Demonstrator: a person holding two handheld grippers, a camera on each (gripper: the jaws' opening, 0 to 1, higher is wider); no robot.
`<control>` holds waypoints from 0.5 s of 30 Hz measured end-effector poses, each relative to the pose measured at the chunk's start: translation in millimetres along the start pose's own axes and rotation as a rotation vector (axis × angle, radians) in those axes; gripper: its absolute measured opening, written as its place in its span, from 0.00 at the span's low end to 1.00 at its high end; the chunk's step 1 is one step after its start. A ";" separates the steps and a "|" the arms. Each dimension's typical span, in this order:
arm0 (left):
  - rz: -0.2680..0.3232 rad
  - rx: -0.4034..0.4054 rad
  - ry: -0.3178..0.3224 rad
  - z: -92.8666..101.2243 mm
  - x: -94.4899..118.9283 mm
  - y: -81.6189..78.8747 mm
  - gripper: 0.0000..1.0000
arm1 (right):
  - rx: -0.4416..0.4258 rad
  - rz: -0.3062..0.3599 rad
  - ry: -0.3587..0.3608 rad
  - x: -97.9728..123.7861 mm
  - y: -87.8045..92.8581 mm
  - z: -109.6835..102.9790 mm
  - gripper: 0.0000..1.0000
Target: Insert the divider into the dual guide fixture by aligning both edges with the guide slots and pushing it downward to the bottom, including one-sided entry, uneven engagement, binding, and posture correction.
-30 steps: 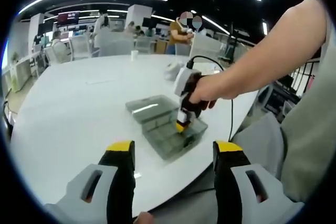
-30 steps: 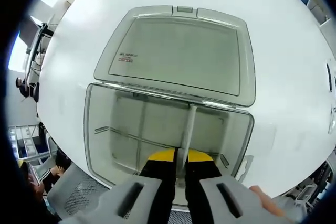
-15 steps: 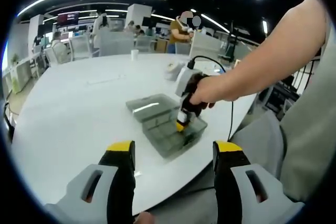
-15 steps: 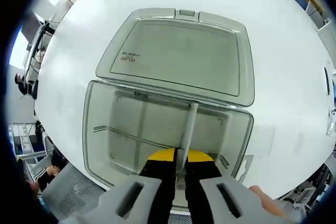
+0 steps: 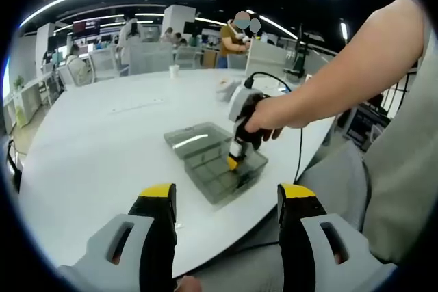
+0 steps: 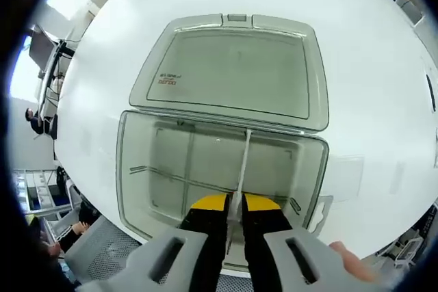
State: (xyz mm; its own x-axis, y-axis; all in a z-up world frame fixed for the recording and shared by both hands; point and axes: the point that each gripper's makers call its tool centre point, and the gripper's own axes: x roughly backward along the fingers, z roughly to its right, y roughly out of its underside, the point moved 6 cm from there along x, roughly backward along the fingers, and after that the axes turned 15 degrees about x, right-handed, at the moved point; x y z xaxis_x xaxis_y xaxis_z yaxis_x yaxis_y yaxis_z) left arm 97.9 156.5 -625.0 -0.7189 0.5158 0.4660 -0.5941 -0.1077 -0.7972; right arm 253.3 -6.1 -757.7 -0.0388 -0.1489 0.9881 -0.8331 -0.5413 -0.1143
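We find the right gripper (image 6: pixel 233 207) clamped on the divider (image 6: pixel 243 167), its long axis spanning the open box (image 6: pixel 137 169) near the table (image 5: pixel 102 141) edge; left gripper (image 5: pixel 226 200) wide, well apart.

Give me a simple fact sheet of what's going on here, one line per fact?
Setting: white round table
Box: clear plastic box, lid folded open
Right gripper: shut on the divider, holding it upright inside the box
Left gripper: open, empty, hovering near the table edge
Background: office, people seated at desks
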 end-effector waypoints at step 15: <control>0.011 -0.011 0.013 11.3 -2.0 -1.7 0.58 | -0.036 0.026 -0.015 16.1 -4.2 3.3 0.05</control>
State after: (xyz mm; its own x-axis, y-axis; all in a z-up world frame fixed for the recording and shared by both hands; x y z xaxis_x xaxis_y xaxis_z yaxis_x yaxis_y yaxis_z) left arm 96.2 146.0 -620.3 -0.7206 0.5256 0.4521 -0.5819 -0.1041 -0.8065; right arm 258.0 -9.0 -741.7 -0.0527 -0.1755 0.9831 -0.8513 -0.5067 -0.1361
